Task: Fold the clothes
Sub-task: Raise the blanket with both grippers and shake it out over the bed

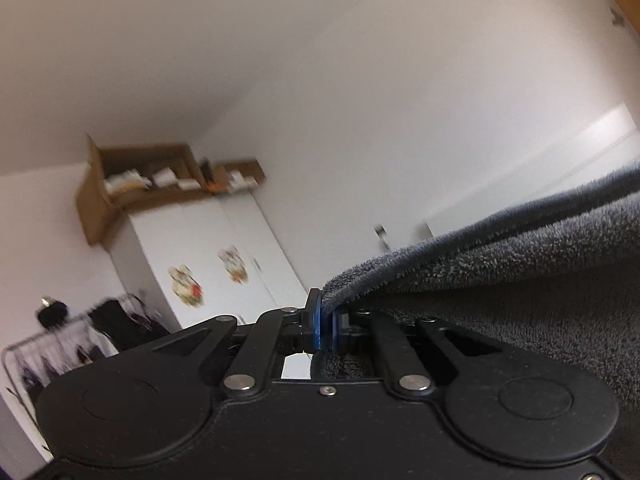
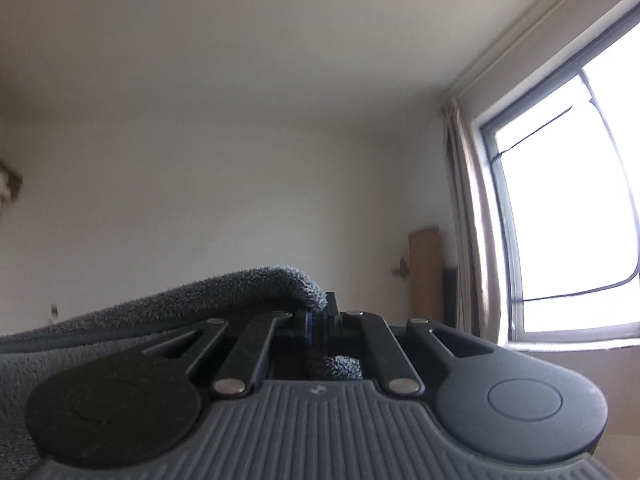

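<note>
A dark grey fleece garment (image 1: 520, 280) hangs in the air between the two grippers. In the left wrist view my left gripper (image 1: 326, 320) is shut on one corner of it, the cloth pinched between the blue pads, and the fabric stretches away to the right. In the right wrist view my right gripper (image 2: 320, 320) is shut on another corner of the same grey garment (image 2: 180, 300), which runs off to the left. A tuft of fleece shows behind the right jaws. Both grippers point roughly level toward the walls.
A white wardrobe (image 1: 208, 248) with cardboard boxes (image 1: 140, 180) on top stands by the wall on the left, beside a clothes rack (image 1: 80, 336) with dark garments. On the right are a bright window (image 2: 560, 208) with a pale curtain (image 2: 468, 220) and a wooden board (image 2: 426, 272).
</note>
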### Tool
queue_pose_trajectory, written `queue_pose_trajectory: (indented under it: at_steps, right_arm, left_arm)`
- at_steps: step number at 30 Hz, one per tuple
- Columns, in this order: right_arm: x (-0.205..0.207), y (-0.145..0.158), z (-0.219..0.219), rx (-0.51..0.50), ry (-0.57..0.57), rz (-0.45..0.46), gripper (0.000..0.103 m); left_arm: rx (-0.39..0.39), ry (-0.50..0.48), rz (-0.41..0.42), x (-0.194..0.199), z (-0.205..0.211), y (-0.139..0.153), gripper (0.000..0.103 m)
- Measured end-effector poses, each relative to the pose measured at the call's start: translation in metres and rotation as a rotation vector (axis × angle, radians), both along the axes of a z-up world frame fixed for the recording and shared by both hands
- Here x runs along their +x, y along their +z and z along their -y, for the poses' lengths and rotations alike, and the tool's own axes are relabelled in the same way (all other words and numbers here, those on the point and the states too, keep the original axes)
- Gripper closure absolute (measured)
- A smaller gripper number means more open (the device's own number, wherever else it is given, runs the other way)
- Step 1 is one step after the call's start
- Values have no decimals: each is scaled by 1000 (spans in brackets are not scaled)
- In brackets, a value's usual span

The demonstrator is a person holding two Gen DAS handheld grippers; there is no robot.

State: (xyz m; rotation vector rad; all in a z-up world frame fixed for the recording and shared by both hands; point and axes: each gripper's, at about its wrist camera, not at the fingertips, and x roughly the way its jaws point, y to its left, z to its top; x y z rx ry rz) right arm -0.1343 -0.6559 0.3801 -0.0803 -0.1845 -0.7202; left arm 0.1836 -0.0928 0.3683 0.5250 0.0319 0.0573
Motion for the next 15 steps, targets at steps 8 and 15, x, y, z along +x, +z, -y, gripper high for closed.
queue_pose_trajectory:
  at_steps: [8,15]
  right_arm:
    - [175,-132,46,128,-12,-247,99]
    - [320,-262,45,197,64,-434,99]
  left_arm:
    - [26,44,-155,169,0,-90,98]
    - [78,157,-223,249,36,-177,98]
